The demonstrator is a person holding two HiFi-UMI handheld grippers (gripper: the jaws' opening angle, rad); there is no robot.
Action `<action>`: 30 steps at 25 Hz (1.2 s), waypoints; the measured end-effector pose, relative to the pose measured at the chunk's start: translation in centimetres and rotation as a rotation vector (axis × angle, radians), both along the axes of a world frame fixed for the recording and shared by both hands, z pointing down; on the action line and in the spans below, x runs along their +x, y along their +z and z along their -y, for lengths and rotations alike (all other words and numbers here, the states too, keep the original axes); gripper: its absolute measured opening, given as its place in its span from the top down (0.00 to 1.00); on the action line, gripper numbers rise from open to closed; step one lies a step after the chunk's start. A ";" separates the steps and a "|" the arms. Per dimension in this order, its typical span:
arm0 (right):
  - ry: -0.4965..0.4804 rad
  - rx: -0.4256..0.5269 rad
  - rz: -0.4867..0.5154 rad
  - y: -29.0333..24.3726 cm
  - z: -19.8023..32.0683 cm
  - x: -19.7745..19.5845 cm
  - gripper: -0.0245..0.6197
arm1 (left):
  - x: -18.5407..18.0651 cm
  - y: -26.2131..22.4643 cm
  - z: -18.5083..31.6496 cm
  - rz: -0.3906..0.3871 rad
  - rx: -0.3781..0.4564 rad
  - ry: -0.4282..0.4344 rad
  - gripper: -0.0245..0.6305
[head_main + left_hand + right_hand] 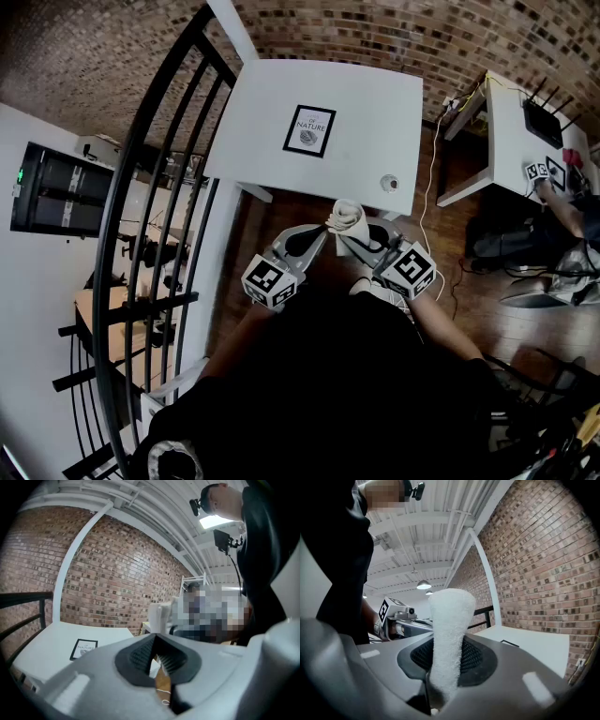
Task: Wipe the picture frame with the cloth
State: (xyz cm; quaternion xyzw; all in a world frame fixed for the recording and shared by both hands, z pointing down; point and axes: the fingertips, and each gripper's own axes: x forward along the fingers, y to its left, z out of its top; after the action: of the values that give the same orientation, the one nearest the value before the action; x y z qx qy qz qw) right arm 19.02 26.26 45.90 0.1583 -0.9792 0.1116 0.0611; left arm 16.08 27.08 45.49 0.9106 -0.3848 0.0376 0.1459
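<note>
The picture frame [309,130], black-edged around a white print, lies flat on the white table [375,103]; the left gripper view shows the frame [83,649] low on the left. A rolled white cloth [348,217] stands up from my right gripper [345,234], which is shut on it close to my body, short of the table's near edge. In the right gripper view the cloth [447,630] fills the gap between the jaws. My left gripper [323,231] is beside it, tips close to the cloth, jaws nearly together with nothing between them [157,660].
A small round object [389,183] sits near the table's front right corner. A black railing [159,187] runs along the left. Another white table [506,141] with a black router stands at the right, a seated person [572,211] beside it. Wooden floor lies below.
</note>
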 end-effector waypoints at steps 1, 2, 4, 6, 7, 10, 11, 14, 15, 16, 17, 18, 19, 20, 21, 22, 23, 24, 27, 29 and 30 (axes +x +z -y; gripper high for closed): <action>-0.004 0.003 0.004 0.1 0.5 -0.3 0.80 | -0.3 0.0 0.6 0.002 0.005 -0.005 0.96; -0.007 0.005 0.007 0.1 1.1 -0.6 0.80 | -0.7 0.0 1.1 0.003 0.008 -0.009 0.96; -0.010 0.000 0.002 0.2 1.9 -1.4 0.80 | -1.7 0.2 2.3 0.001 0.012 -0.015 0.96; -0.006 0.000 -0.008 0.4 2.9 -2.7 0.80 | -3.2 0.5 3.7 -0.005 0.014 -0.013 0.96; 0.002 0.005 -0.014 0.9 3.6 -3.4 0.80 | -4.0 0.7 4.4 -0.009 0.016 -0.009 0.96; 0.031 0.024 -0.035 1.3 6.0 -6.3 0.80 | -6.8 1.2 6.9 -0.025 0.024 0.022 0.96; 0.046 0.026 -0.044 1.4 6.9 -7.3 0.80 | -7.9 1.3 7.8 -0.028 0.025 0.036 0.96; 0.099 0.001 -0.051 1.1 9.8 -10.4 0.80 | -11.0 1.5 10.7 -0.034 0.033 0.081 0.96; 0.113 -0.012 -0.047 0.9 10.6 -11.7 0.80 | -12.2 1.3 11.6 -0.039 0.036 0.094 0.96; 0.124 -0.021 -0.045 0.6 11.3 -13.1 0.80 | -13.5 1.1 12.4 -0.046 0.037 0.104 0.96; 0.133 -0.023 -0.046 0.4 12.0 -14.6 0.80 | -15.0 1.0 13.3 -0.051 0.037 0.111 0.96; 0.142 -0.023 -0.049 0.3 12.8 -15.9 0.80 | -16.4 0.9 14.1 -0.055 0.037 0.117 0.96; 0.152 -0.023 -0.051 0.2 13.5 -17.0 0.80 | -17.6 0.8 14.8 -0.058 0.034 0.125 0.96; 0.164 -0.025 -0.053 0.1 14.2 -17.9 0.80 | -18.4 0.9 15.4 -0.059 0.030 0.138 0.96; 0.179 -0.028 -0.055 0.1 14.7 -18.4 0.80 | -19.0 1.0 15.9 -0.058 0.024 0.157 0.96; 0.194 -0.032 -0.060 0.2 15.2 -18.9 0.80 | -19.4 1.3 16.4 -0.054 0.017 0.178 0.96; 0.206 -0.037 -0.067 0.4 15.8 -19.2 0.80 | -19.8 1.6 17.0 -0.051 0.009 0.196 0.96; 0.214 -0.043 -0.074 0.6 16.4 -19.5 0.80 | -20.1 1.8 17.7 -0.051 0.004 0.207 0.96; 0.231 -0.063 -0.089 1.5 18.3 -19.6 0.80 | -20.2 2.0 19.9 -0.064 -0.008 0.216 0.96; 0.240 -0.069 -0.100 2.0 19.3 -19.2 0.80 | -20.0 2.3 20.9 -0.069 -0.017 0.219 0.96; 0.243 -0.070 -0.106 2.2 19.8 -19.0 0.80 | -19.9 2.6 21.4 -0.070 -0.021 0.220 0.96</action>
State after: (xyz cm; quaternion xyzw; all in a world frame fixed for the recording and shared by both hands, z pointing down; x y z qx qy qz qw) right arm 0.00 6.46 48.11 0.2790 -0.9438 0.1436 0.1042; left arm -3.79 5.67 48.05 0.9465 -0.2771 0.0257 0.1635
